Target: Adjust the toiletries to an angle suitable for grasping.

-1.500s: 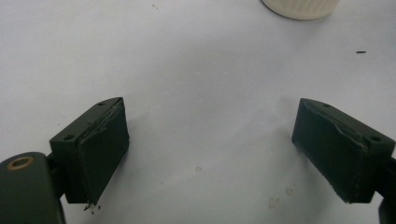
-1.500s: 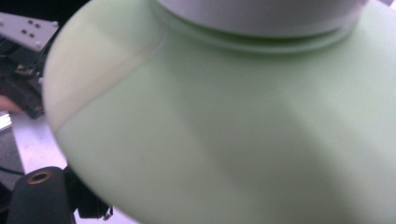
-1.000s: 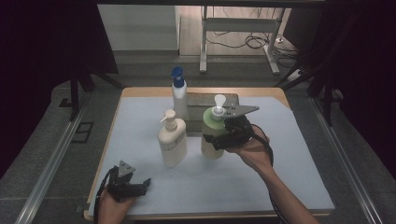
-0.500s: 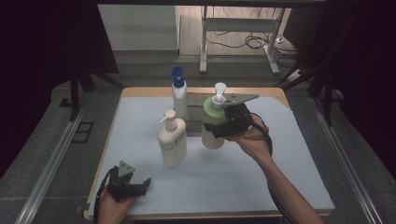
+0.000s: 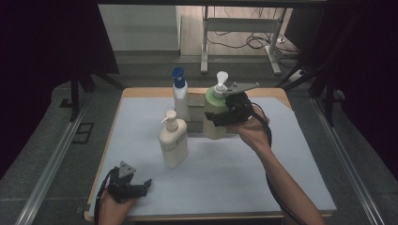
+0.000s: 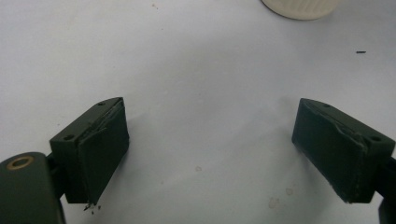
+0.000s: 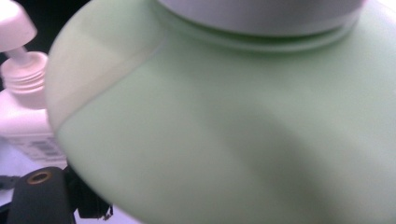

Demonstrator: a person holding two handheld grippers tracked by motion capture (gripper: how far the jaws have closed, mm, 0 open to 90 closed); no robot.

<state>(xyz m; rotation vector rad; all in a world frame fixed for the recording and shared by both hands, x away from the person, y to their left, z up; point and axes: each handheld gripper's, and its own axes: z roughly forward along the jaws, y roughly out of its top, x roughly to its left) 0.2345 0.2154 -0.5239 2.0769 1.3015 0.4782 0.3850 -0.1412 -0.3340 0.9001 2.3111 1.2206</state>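
- right gripper (image 5: 220, 119) clamped on green pump bottle (image 5: 213, 115); its own view adds cream pump bottle (image 7: 21, 100) (label print unreadable)
- left gripper (image 6: 212, 154) jaws apart, mat (image 6: 201, 84) between

Pale green bottle (image 5: 214, 115), white pump (image 5: 221, 78)

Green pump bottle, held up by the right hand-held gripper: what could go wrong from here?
1. The right hand-held gripper grips the green pump bottle on its smooth rounded body, wide between the jaws; it may slip or twist.
2. The blue-capped bottle and cream pump bottle stand close; a sideways swing could topple either.
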